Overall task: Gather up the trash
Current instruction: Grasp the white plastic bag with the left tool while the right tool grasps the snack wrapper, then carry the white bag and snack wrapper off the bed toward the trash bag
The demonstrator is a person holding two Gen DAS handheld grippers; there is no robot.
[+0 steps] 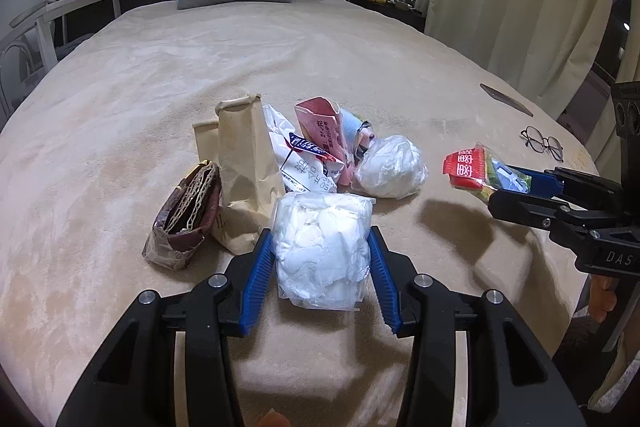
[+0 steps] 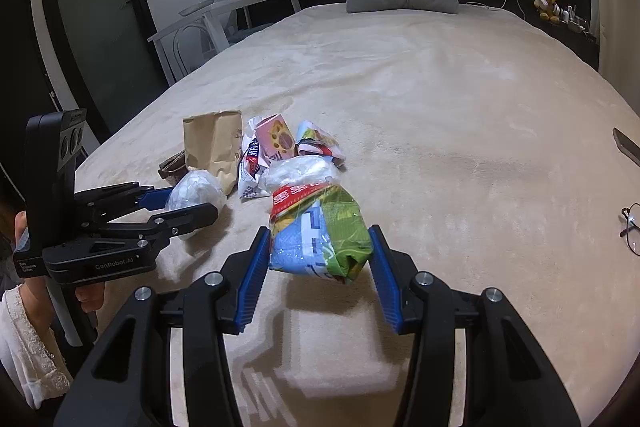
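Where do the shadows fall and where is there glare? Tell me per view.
Left wrist view: the colorful snack bag casts a dark shadow on the bedspread below it; its red top glares. Right wrist view: the same bag, held in the right gripper, shadows the bedspread underneath.

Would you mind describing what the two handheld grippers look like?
Both the left gripper and right gripper have black linkage arms with silver pivot screws and blue ribbed finger pads. The left body reads "GenRobot.AI"; the right shows "DAS". A white lace sleeve is visible.

Plush matt bed cover [image 1: 160,87], glossy crinkled plastic snack wrapper [image 2: 320,235], matt creased paper bag [image 1: 244,163].
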